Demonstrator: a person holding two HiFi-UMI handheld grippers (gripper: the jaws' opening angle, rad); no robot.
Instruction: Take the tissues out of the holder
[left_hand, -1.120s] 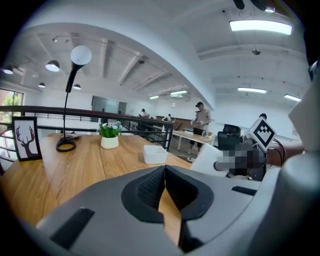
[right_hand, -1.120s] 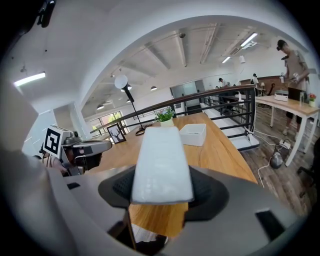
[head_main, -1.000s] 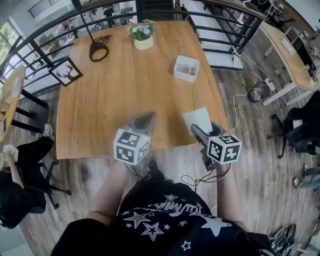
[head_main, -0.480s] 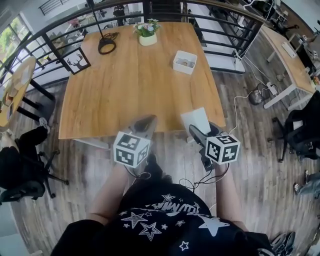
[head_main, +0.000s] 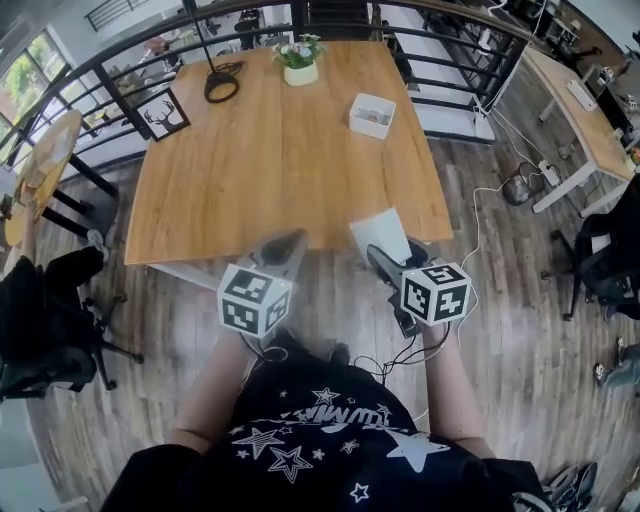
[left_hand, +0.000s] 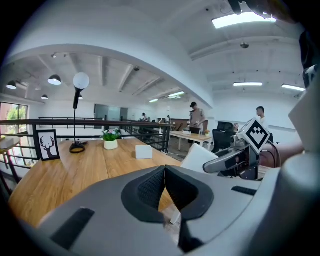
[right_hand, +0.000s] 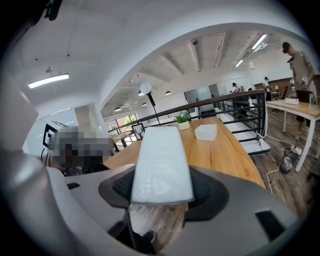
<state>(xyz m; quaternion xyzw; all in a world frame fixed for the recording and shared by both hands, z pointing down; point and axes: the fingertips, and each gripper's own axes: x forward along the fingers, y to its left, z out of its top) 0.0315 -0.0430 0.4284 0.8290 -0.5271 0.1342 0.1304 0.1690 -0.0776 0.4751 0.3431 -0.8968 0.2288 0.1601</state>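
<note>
Tissue pack (right_hand: 162, 165), white and flat, is clamped edge-on between the wide-set jaws of the right gripper (right_hand: 162, 192) and juts forward past the fingertips, over the near edge of the desk (head_main: 270, 170). The white holder (head_main: 372, 114) stands well ahead of this gripper, slightly to its left, near the desk's far right corner.

The left gripper (left_hand: 164, 175) is beside the right gripper, level with it. Its jaws are closed together on nothing.

Farther ahead of both grippers, along the far edge of the desk, stand a potted plant (head_main: 300, 62), a lamp (head_main: 222, 80) with a round base and a framed deer picture (head_main: 166, 113).

A black railing (head_main: 440, 60) borders the desk on its far and right sides. Below the grippers lies a wood-plank floor (head_main: 500, 330).
</note>
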